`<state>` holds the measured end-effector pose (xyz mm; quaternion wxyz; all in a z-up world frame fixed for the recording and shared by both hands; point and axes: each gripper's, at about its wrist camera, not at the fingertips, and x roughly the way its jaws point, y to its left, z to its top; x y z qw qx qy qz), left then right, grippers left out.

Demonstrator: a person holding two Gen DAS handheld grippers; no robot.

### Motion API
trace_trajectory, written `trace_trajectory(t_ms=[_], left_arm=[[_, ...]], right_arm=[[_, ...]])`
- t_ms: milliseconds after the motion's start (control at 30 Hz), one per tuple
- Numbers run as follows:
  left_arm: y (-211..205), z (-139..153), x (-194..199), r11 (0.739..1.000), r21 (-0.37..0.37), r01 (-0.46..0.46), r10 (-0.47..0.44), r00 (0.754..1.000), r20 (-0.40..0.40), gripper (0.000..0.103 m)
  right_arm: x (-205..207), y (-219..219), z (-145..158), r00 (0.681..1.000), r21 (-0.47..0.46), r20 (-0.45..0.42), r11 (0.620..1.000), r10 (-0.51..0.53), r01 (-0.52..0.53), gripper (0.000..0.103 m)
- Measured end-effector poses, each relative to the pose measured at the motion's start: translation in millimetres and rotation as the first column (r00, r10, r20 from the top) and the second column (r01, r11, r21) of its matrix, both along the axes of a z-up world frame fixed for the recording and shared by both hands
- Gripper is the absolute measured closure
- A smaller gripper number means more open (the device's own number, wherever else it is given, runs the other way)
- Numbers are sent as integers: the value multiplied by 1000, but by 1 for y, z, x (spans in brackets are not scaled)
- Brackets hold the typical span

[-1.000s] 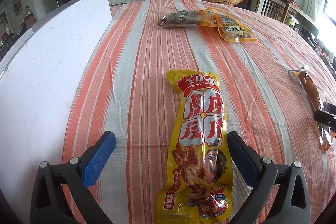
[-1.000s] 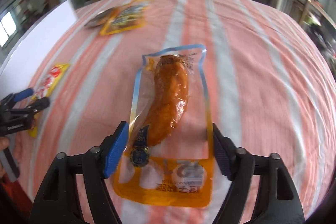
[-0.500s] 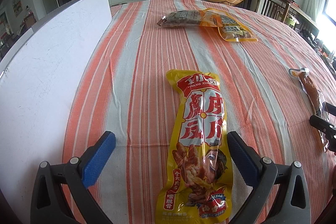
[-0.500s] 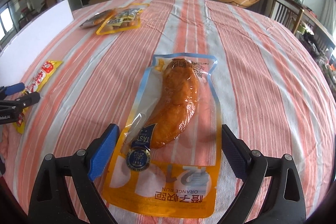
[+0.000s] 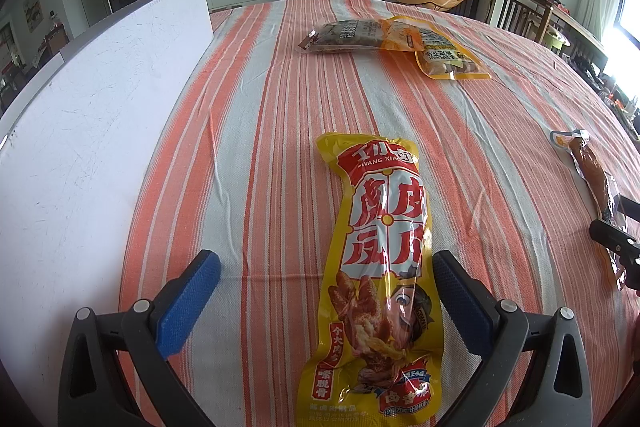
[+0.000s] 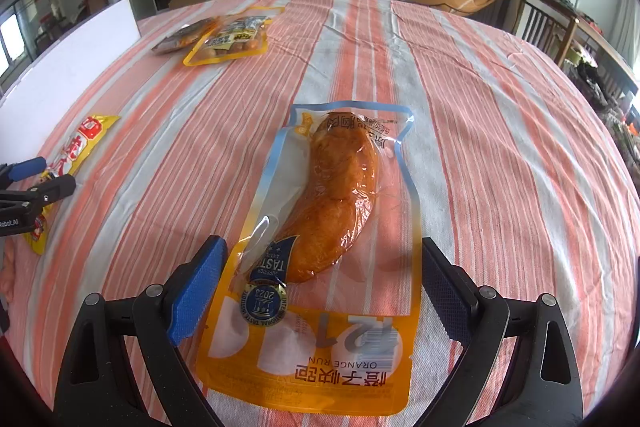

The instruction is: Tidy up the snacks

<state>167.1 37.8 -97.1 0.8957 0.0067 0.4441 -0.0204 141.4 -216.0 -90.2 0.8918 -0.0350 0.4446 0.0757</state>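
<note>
Two grippers, both jaws wide, nothing pinched. Left gripper (image 5: 326, 291) straddles yellow packet (image 5: 378, 267), right gripper (image 6: 322, 281) straddles orange pouch (image 6: 320, 267), jaws just widened. Long axes point away, crosswise to closing; both flat on striped cloth (image 5: 256, 131).

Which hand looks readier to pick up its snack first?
Probably the right gripper: its open jaws sit centred around the orange pouch. The left gripper, also open, has the yellow packet off-centre, near one pad.
</note>
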Motion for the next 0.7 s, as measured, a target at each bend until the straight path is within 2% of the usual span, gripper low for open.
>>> trace_trajectory(t_ms=[700], left_arm=[[0, 0, 0, 1000, 0, 0, 0, 1000, 0, 0]], right_arm=[[1, 1, -1, 1000, 0, 1, 1000, 0, 0, 7]])
